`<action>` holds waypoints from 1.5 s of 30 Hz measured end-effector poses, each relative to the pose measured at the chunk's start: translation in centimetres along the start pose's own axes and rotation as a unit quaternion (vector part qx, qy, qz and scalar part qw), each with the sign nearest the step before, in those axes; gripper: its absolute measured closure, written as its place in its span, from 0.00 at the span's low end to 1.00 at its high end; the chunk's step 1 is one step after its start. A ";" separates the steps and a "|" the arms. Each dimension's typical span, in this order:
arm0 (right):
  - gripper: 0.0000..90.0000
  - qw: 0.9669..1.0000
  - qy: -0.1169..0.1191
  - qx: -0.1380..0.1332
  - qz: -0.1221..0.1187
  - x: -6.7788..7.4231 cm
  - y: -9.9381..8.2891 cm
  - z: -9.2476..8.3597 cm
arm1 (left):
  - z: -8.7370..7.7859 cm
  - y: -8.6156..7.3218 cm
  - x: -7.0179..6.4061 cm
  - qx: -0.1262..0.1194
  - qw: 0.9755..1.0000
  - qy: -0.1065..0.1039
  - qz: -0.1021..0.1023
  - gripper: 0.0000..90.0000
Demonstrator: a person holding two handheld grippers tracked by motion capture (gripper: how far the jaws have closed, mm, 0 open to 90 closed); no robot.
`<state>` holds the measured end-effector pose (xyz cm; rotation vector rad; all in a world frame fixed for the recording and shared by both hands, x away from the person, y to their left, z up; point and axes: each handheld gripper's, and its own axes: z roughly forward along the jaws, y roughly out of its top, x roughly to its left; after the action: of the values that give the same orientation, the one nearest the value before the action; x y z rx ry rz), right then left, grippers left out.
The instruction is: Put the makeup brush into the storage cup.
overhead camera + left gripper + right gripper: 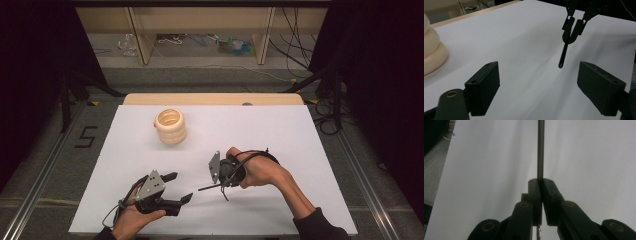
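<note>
A thin dark rod [540, 150] runs straight out from between the jaws of my right gripper [541, 183], which is shut on it. In the high view the right gripper [223, 183] is at the table's middle front, and the rod [207, 188] points left toward the left gripper [180, 187]. The left gripper [541, 85] is open with nothing between its pads [484, 87]. Ahead of it hangs the rod [562, 55], tip down just above the white sheet, clamped in the right gripper [573, 28]. A cream ribbed ring-stack holder [170, 126] stands upright at the back left.
A white sheet [280, 135] covers the table top. In the left gripper view the cream holder [431, 50] is at the left edge. Dark stands and cables flank the table, and a wooden frame stands on the floor beyond its far edge.
</note>
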<state>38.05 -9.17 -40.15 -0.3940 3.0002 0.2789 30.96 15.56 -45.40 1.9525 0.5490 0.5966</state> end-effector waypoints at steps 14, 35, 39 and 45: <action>0.95 0.999 0.007 0.013 -0.037 0.5 1.1 0.3 | 2.6 0.4 -2.3 0.029 0.996 -0.079 -0.032 0.24; 0.95 0.997 0.014 0.008 -0.076 1.2 2.3 0.3 | 3.4 0.4 -2.8 0.054 0.996 -0.075 -0.011 0.39; 0.95 0.997 0.018 0.009 -0.079 1.6 2.7 0.4 | 3.5 0.5 -3.0 0.057 0.994 -0.088 -0.013 0.43; 0.95 0.996 0.027 0.002 -0.083 1.7 2.9 0.5 | 3.5 0.6 -3.0 0.056 0.993 -0.101 -0.015 0.49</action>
<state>35.66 -6.79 -40.39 -0.6566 2.9955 0.2497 30.88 11.09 -46.78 2.0778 0.4931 0.3499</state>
